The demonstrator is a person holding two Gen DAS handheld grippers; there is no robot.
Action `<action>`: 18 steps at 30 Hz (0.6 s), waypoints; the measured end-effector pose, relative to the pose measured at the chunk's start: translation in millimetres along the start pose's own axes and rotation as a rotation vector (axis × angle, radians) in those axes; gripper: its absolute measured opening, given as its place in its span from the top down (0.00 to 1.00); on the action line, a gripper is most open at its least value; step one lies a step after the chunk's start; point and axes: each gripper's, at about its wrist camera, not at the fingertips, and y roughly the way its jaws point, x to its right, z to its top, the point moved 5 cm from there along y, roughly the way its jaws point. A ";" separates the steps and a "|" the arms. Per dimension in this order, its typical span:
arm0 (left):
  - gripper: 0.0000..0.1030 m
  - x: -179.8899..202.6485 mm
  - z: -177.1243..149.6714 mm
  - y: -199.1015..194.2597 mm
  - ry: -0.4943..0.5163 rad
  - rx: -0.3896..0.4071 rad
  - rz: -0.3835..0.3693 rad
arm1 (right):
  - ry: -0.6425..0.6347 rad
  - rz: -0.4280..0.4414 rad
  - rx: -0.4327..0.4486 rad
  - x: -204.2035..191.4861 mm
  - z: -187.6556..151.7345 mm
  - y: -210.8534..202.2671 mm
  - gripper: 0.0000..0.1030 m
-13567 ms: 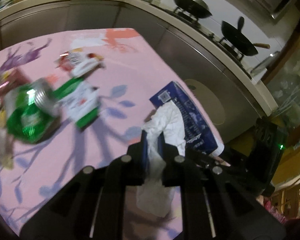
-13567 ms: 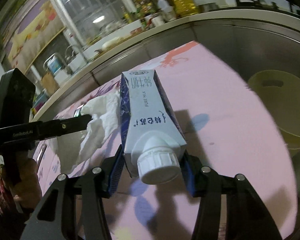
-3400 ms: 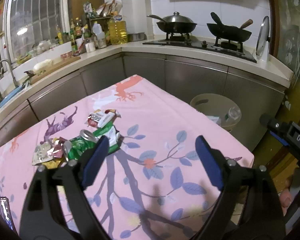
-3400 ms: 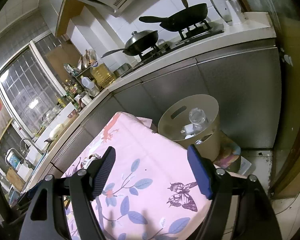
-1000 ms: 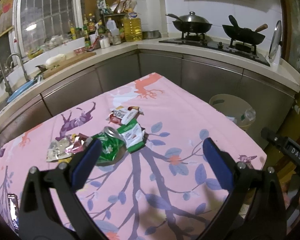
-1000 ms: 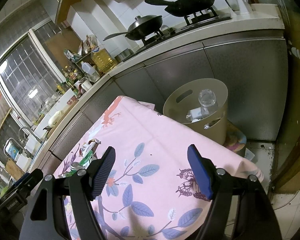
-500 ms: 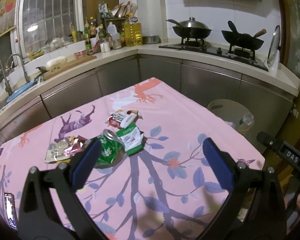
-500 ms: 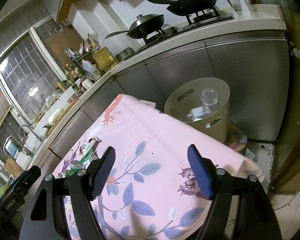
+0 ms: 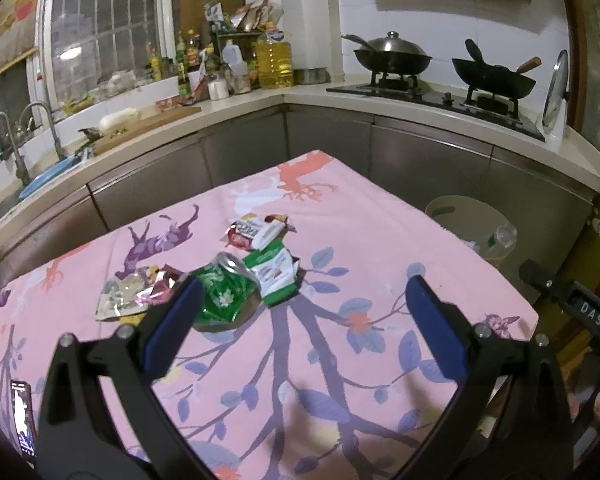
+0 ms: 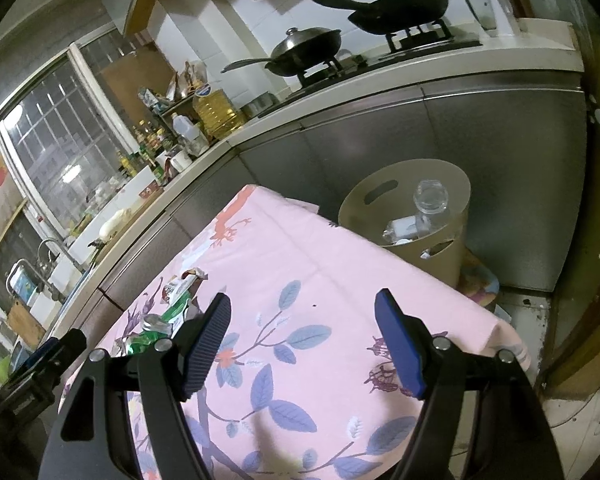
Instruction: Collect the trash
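With both the left gripper and right gripper released and empty above the tabletop, the step looks like reaching for remaining trash: the crushed green can and wrappers lie well apart from the bin, needing a descent around the can.
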 end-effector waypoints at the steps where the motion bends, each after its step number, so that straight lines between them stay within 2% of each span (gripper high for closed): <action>1: 0.06 -3.5 -1.5 1.5 -0.008 -0.006 0.002 | -0.007 0.007 -0.005 -1.7 -0.4 1.1 0.30; 6: 0.06 -15.8 -5.5 3.9 -0.043 -0.017 -0.004 | -0.036 0.042 -0.035 -13.0 -4.0 7.2 0.30; 13: 0.06 -33.7 -12.5 2.8 -0.040 0.019 0.042 | -0.111 0.073 -0.045 -33.8 -7.2 10.0 0.30; 18: 0.06 -84.4 -32.7 6.7 -0.080 0.003 0.124 | -0.190 0.129 -0.076 -59.2 -11.2 20.0 0.30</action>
